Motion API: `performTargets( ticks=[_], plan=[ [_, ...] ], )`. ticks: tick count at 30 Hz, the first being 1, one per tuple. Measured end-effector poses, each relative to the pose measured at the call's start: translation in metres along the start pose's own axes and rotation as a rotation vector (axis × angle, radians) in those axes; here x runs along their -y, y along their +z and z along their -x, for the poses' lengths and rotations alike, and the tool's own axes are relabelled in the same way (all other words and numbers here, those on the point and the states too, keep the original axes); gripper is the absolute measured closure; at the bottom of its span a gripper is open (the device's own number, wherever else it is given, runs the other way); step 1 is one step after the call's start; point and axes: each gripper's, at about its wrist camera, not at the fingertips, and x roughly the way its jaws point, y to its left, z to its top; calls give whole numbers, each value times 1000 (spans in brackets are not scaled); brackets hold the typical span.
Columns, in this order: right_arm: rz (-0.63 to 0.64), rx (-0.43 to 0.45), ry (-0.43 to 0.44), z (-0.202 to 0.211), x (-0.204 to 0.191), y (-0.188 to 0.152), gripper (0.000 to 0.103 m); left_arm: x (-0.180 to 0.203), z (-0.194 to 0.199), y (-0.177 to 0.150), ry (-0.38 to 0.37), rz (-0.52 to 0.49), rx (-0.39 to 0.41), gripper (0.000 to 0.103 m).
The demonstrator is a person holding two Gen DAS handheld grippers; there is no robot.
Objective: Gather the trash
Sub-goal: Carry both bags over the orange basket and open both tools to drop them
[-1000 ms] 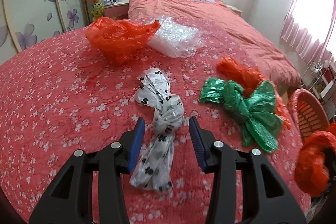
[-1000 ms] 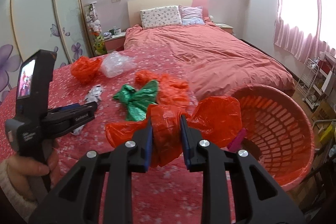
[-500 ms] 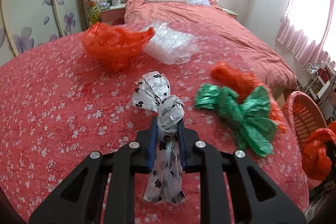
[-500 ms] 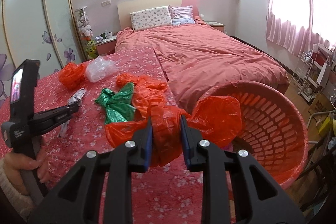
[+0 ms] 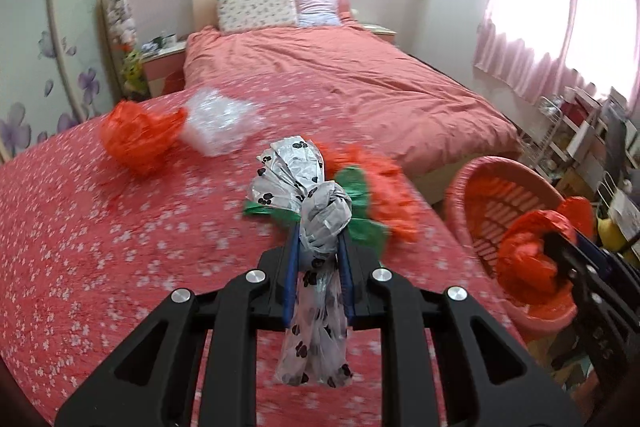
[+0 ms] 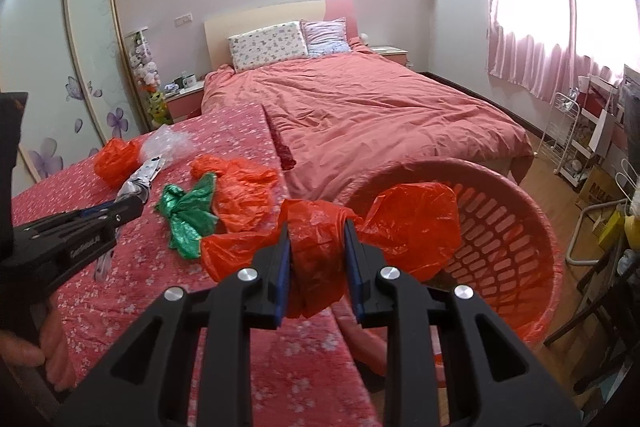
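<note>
Ahead I see a bed [image 6: 380, 115] with two pillows [image 6: 268, 45], pink curtains [image 6: 536, 67] right, a flowered wardrobe [image 6: 80, 75] left

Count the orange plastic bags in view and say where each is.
3. One is clamped in the right gripper by the basket; one lies beside the green bag; one by the clear bag. Others may be hidden.

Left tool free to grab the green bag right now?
Probably not: the left tool is shut on the paw-print bag. The green bag lies unobstructed on the cover, so it must first drop its load.
</note>
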Motion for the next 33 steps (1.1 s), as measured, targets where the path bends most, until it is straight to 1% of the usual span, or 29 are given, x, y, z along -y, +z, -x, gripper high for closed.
performTargets(
  ticks=[9, 16, 26, 33],
  plan=[
    [-41, 9, -49, 5, 34, -1, 78, 43, 2, -2, -83, -52, -5, 85],
    [-78, 10, -84, 6, 64, -4, 78, 78, -5, -3, -129, -82, -16, 85],
    [-131, 15, -134, 4, 104, -7, 78, 115, -12, -4, -206, -113, -26, 85],
    [-157, 14, -155, 0, 125, -8, 77, 140, -21, -4, -252, -141, -37, 85]
  ],
)
